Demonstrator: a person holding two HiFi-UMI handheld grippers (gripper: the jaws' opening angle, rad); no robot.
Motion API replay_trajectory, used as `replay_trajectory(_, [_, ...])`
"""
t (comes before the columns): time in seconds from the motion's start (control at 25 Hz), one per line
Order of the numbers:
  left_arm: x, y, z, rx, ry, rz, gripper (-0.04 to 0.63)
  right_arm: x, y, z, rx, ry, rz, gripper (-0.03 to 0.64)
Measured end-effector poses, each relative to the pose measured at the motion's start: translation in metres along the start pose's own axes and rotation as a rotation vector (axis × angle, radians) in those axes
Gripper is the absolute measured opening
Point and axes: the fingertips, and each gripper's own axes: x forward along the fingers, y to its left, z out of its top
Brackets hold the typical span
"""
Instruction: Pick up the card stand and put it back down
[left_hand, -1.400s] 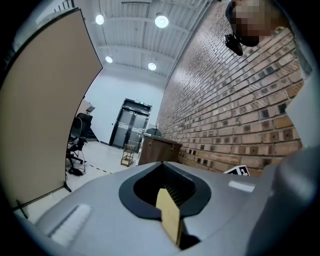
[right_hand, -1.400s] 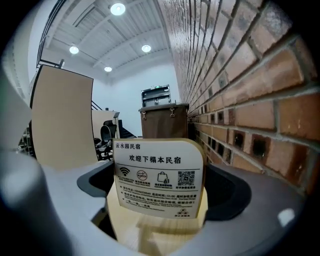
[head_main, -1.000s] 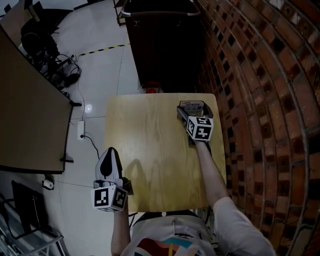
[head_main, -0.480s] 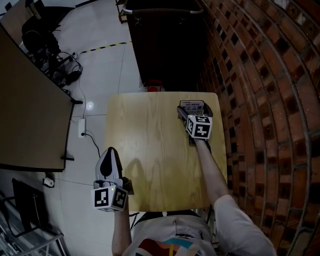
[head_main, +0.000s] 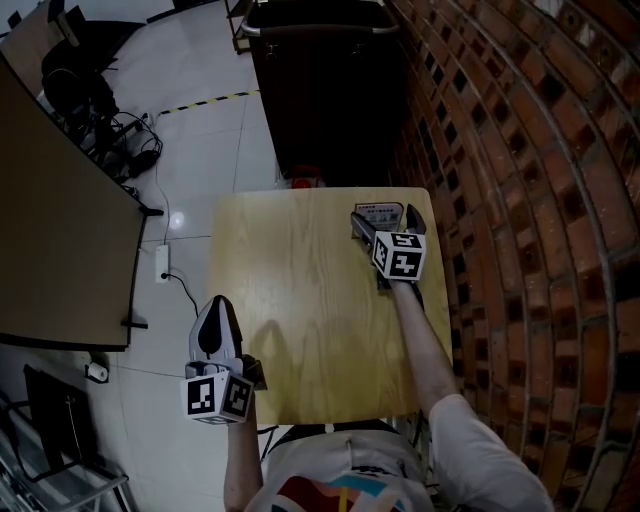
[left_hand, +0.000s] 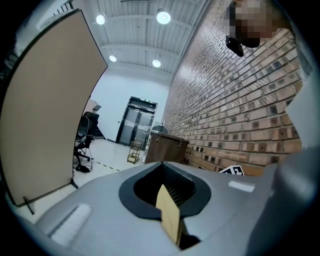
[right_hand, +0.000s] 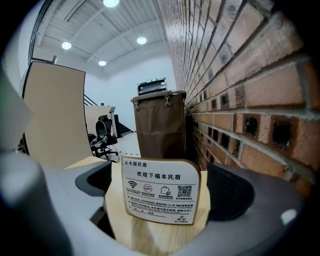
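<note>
The card stand (right_hand: 160, 191), a small wooden plaque with a white printed card, stands upright on the wooden table (head_main: 290, 290) near its far right corner, close to the brick wall. My right gripper (head_main: 385, 222) is open around the card stand (head_main: 383, 212), one jaw on each side. In the right gripper view a gap shows between each dark pad (right_hand: 231, 192) and the stand. My left gripper (head_main: 217, 318) is shut and empty, and hangs beside the table's left edge over the floor. In the left gripper view its jaws meet (left_hand: 167, 210).
A brick wall (head_main: 520, 200) runs along the table's right side. A dark brown bin (head_main: 325, 90) stands just beyond the far edge. A beige partition (head_main: 55, 220), cables and office chairs (head_main: 75, 85) sit to the left on the tiled floor.
The right gripper's jaws have spread apart around the card stand, so its right finger now shows beside the card. The left gripper has hardly moved.
</note>
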Motion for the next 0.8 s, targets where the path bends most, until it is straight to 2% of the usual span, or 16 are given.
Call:
replay_trajectory(0.04, [0.0, -0.001, 0.002, 0.0, -0.002, -0.001, 0.005, -0.006, 0.001, 0.003, -0.018, -0.002, -0.011, 0.556])
replay_trajectory(0.08, [0.0, -0.002, 0.004, 0.002, -0.005, -0.005, 0.006, -0.015, 0.002, 0.006, -0.04, -0.008, -0.03, 0.485])
replay_trajectory(0.12, [0.0, -0.004, 0.006, 0.004, -0.01, -0.013, 0.005, -0.025, 0.002, 0.011, -0.065, -0.022, -0.053, 0.363])
replay_trajectory(0.2, [-0.001, -0.009, 0.011, 0.003, -0.021, -0.032, 0.006, -0.049, 0.004, 0.024, -0.112, -0.073, -0.093, 0.074])
replay_trajectory(0.24, [-0.001, -0.011, 0.014, 0.003, -0.028, -0.042, 0.006, -0.06, 0.007, 0.032, -0.126, -0.102, -0.096, 0.022])
replay_trajectory(0.28, [-0.002, -0.014, 0.017, 0.003, -0.034, -0.051, 0.005, -0.071, 0.012, 0.039, -0.127, -0.13, -0.086, 0.0])
replay_trajectory(0.36, [-0.005, -0.022, 0.022, 0.005, -0.042, -0.07, 0.006, -0.094, 0.023, 0.053, -0.102, -0.185, -0.048, 0.0])
replay_trajectory(0.6, [-0.021, -0.054, 0.029, 0.061, -0.054, -0.155, 0.006, -0.209, 0.068, 0.085, 0.055, -0.347, 0.113, 0.0])
replay_trajectory(0.72, [-0.035, -0.069, 0.03, 0.058, -0.065, -0.193, 0.006, -0.271, 0.094, 0.08, 0.1, -0.385, 0.168, 0.0])
replay_trajectory(0.8, [-0.046, -0.078, 0.032, 0.077, -0.073, -0.219, 0.005, -0.303, 0.106, 0.069, 0.127, -0.388, 0.17, 0.0])
